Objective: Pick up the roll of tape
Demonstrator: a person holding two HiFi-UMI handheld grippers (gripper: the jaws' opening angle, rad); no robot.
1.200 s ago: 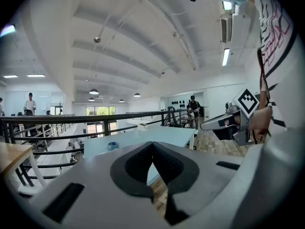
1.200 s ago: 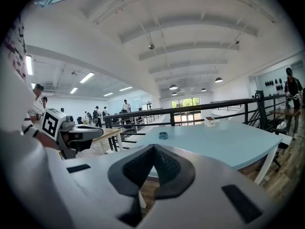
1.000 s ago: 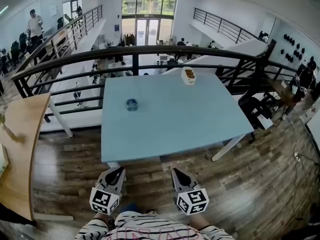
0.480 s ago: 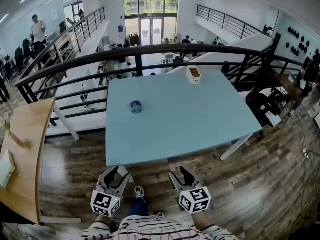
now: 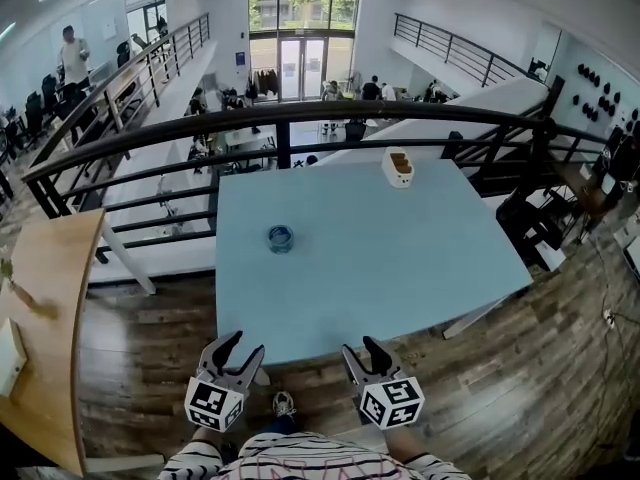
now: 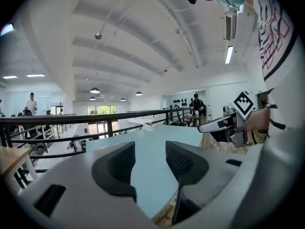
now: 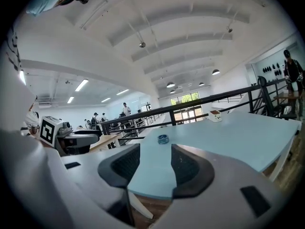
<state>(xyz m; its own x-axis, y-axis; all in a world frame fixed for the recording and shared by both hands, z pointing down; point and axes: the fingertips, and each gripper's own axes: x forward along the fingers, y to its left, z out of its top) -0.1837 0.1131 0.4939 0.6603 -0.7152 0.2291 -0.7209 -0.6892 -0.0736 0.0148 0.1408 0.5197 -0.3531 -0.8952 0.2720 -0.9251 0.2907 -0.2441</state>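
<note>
The roll of tape (image 5: pixel 281 238) is a small blue ring lying flat on the left half of the light blue table (image 5: pixel 400 268). The right gripper view shows the roll of tape (image 7: pixel 163 139) far ahead, just above the gap between the jaws. My left gripper (image 5: pixel 243 346) hovers at the table's near edge, its jaws opening with nothing between them. My right gripper (image 5: pixel 364 348) is beside it at the same edge, open and empty. Both stay well short of the tape. The left gripper (image 6: pixel 150 159) sees only bare tabletop between its jaws; the right gripper (image 7: pixel 155 163) likewise.
A small white box (image 5: pixel 399 167) stands near the table's far edge. A black railing (image 5: pixel 300 118) runs behind the table above a lower floor. A wooden table (image 5: pixel 40 298) stands at the left. Wood floor surrounds the table; my shoe (image 5: pixel 284 404) shows below.
Both grippers' jaws have gone from shut to open. I have stepped forward, so both grippers now reach the table's near edge and the table looks closer.
</note>
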